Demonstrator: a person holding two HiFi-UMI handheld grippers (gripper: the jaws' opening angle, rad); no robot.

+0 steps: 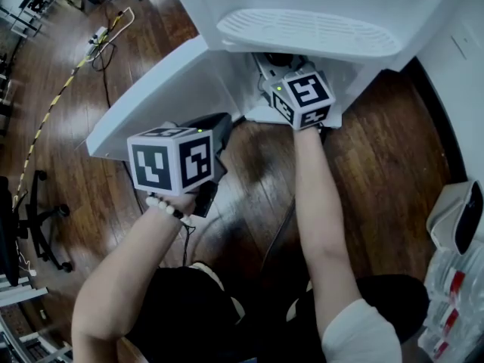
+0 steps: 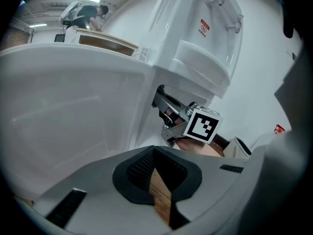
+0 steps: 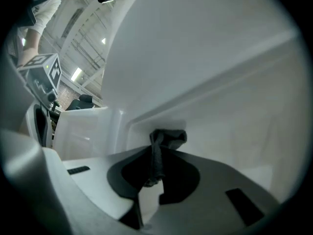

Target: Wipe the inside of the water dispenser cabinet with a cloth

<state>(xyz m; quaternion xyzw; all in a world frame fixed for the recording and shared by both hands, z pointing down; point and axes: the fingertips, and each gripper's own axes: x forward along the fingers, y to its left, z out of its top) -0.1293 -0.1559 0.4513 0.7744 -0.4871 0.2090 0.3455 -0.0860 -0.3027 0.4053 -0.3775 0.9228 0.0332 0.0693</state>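
You had the white water dispenser (image 1: 318, 6) ahead of both tools. Its lower cabinet (image 3: 225, 82) rose pale ahead of and above your right tool (image 3: 155, 153), and the open cabinet door (image 1: 159, 104) stood just left of your left tool (image 2: 155, 156). That left tool hung outside the cabinet over the wooden floor (image 1: 249, 180), its jaws clenched together on nothing. Your right tool was clamped on a dark cloth (image 3: 168, 136), with a strip pinched between the jaws and a bunch poking past the tips near the cabinet's inner corner, though whether it touched could not be told.
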